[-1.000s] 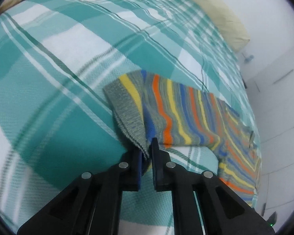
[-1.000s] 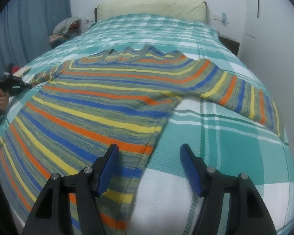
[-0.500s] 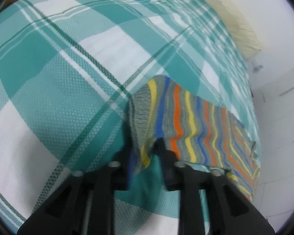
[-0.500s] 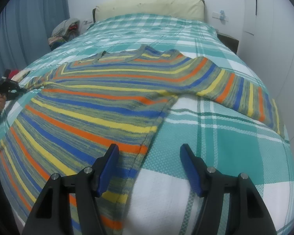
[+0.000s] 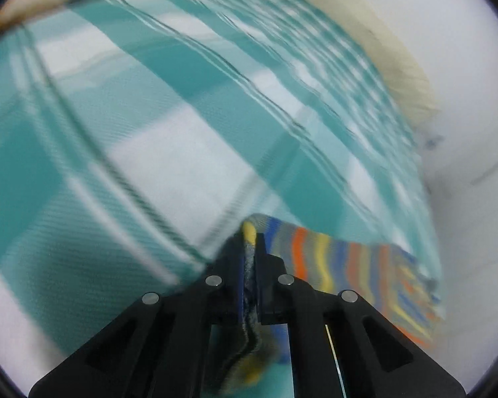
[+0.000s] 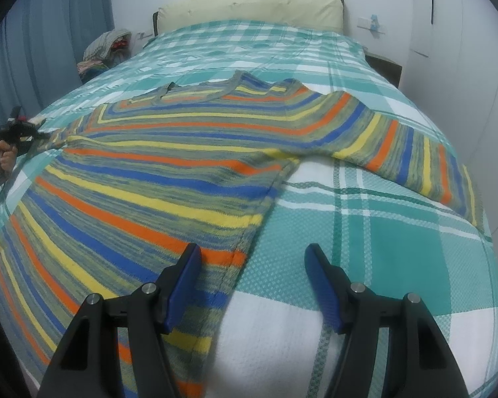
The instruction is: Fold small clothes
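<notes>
A striped knit sweater [image 6: 156, 172] in orange, yellow, blue and grey lies spread flat on the teal plaid bed [image 6: 398, 238]. My left gripper [image 5: 250, 248] is shut on the cuff of the sweater's left sleeve [image 5: 318, 258] and holds it off the bed; this gripper also shows far left in the right wrist view [image 6: 33, 134]. My right gripper [image 6: 252, 258] is open and empty, hovering over the sweater's lower right hem and side seam. The right sleeve [image 6: 401, 152] lies stretched out to the right.
A cream headboard cushion [image 6: 249, 6] stands at the head of the bed. A pile of clothes [image 6: 106, 49] lies at the far left corner by a blue curtain [image 6: 43, 33]. White wardrobe doors [image 6: 464, 49] stand to the right of the bed.
My left gripper has closed on the left sleeve cuff and lifted it, with the view now blurred by motion. The right gripper has stayed open over the hem.
</notes>
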`<state>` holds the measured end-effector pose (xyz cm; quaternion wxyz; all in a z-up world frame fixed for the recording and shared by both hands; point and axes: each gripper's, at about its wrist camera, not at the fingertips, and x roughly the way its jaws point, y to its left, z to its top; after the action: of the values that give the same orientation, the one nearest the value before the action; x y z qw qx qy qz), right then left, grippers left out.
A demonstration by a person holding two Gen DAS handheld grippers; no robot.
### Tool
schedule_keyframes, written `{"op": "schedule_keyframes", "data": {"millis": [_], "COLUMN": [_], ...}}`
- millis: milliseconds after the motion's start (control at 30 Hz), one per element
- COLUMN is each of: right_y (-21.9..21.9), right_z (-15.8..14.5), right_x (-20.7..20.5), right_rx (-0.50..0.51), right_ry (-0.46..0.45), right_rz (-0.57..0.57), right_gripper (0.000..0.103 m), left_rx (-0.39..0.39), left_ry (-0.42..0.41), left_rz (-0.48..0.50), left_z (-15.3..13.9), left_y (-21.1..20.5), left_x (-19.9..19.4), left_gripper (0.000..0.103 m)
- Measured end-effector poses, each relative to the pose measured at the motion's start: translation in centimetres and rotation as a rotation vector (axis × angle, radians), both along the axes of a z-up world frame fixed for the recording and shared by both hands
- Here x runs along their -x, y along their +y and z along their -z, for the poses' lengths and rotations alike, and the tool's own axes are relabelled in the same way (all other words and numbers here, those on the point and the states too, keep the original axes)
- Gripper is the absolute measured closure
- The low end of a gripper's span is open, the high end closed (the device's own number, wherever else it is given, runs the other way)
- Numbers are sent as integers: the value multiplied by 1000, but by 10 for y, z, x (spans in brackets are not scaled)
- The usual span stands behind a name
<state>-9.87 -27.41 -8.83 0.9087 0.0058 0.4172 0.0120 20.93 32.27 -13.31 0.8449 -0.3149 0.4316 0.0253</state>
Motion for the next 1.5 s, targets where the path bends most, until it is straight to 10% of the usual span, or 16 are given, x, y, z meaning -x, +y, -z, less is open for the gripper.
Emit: {"op": "schedule_keyframes", "data": {"millis": [433, 667, 900, 933, 967, 1033, 1333, 1500], "right_y": [-4, -2, 1, 1, 2, 2, -2, -2], "right_z": [1, 2, 2, 2, 2, 2, 2, 2], "right_x": [-4, -3, -1, -1, -1, -2, -1, -1], "right_rx": [-17, -3, 16, 19, 23, 27, 25, 27], "right_ry": [6, 4, 0, 0, 0, -1, -2, -2], "right_rz": [4, 5, 7, 8, 8, 8, 19, 18], "right_gripper": [39, 38, 38, 38, 38, 38, 38, 38], "left_rx": [-113, -32, 10, -26, -115, -172, -207, -73], "left_ry": [37, -45, 30, 43, 64, 107, 137, 43], "left_rz": [-65, -20, 154, 181, 186, 171, 130, 120], "left_z": [9, -12, -10, -9, -9, -6, -5, -14], "left_y": [2, 18, -2, -10, -19, -23, -13, 6], "left_x": [-7, 16, 31, 30, 30, 30, 39, 47], "left_gripper": [99, 51, 51, 56, 91, 101, 100, 69]}}
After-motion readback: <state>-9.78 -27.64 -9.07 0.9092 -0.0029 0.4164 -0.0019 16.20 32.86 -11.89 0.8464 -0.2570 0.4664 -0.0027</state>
